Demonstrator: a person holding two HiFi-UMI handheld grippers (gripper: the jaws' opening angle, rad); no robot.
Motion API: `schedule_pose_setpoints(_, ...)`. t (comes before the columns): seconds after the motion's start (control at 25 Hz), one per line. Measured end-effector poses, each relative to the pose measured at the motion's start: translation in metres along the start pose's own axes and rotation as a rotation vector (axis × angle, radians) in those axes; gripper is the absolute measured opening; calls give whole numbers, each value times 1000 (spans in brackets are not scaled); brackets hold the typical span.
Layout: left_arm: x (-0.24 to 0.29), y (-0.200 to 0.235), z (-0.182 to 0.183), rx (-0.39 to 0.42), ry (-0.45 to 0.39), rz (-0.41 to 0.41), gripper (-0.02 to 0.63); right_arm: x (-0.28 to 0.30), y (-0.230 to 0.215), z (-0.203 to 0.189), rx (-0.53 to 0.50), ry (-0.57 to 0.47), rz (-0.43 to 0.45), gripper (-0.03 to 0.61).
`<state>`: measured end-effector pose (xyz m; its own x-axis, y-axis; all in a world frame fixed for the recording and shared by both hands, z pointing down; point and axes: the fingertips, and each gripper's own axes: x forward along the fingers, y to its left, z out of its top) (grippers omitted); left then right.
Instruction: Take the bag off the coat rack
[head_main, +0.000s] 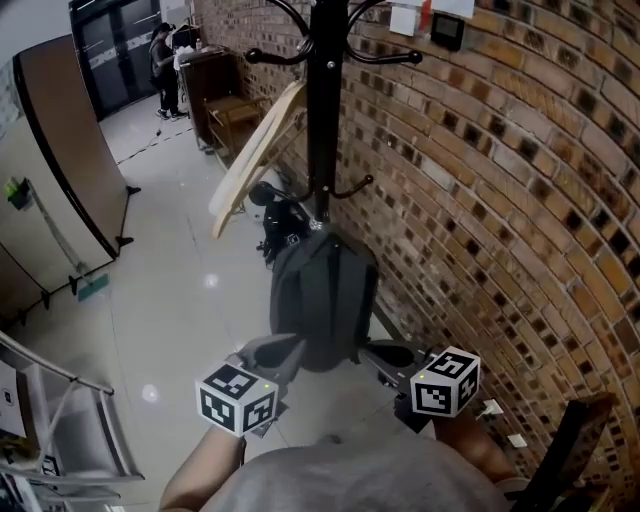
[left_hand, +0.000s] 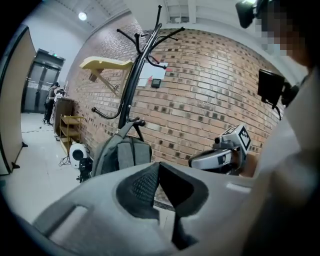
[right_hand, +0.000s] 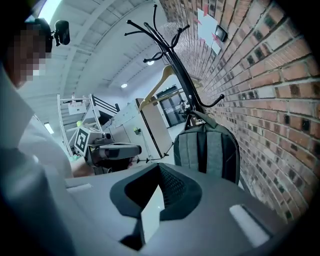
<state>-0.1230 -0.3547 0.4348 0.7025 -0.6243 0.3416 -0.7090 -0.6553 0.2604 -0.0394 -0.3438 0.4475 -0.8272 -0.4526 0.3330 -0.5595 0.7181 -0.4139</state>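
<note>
A grey backpack (head_main: 325, 300) hangs by its top loop from a low hook of the black coat rack (head_main: 324, 110), close to the brick wall. Both grippers are just short of the bag's lower part. My left gripper (head_main: 285, 350) is at its left and my right gripper (head_main: 378, 354) at its right, both shut and empty. The left gripper view shows the backpack (left_hand: 122, 154) ahead beyond the shut left gripper (left_hand: 159, 167), apart from it. In the right gripper view the backpack (right_hand: 206, 151) hangs just beyond the shut right gripper (right_hand: 161, 181).
The brick wall (head_main: 500, 200) runs along the right. A pale wooden hanger (head_main: 255, 155) hangs on the rack's left side. Black and white equipment (head_main: 280, 225) lies on the floor behind the rack. A metal frame (head_main: 50, 420) stands lower left. A person (head_main: 163, 70) stands far back.
</note>
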Motion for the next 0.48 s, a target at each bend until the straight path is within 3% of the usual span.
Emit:
schedule_pose_setpoints(0.12,5,14,-3,-31,5,-7,2,9,-11,4,0,0,-10,-2)
schedule_pose_setpoints(0.32,10,44,6,-54,-27,10,74,19,-30,13,-37,-17,-52,0)
schedule_pose_setpoints(0.4,14,57,11,-45,-36,23,122,25,-43,12,-48,-4,-73,128)
schedule_pose_setpoints(0.48,18,70,15,-25,-40,35,183,28,-58,16,-55,-12,-101,171)
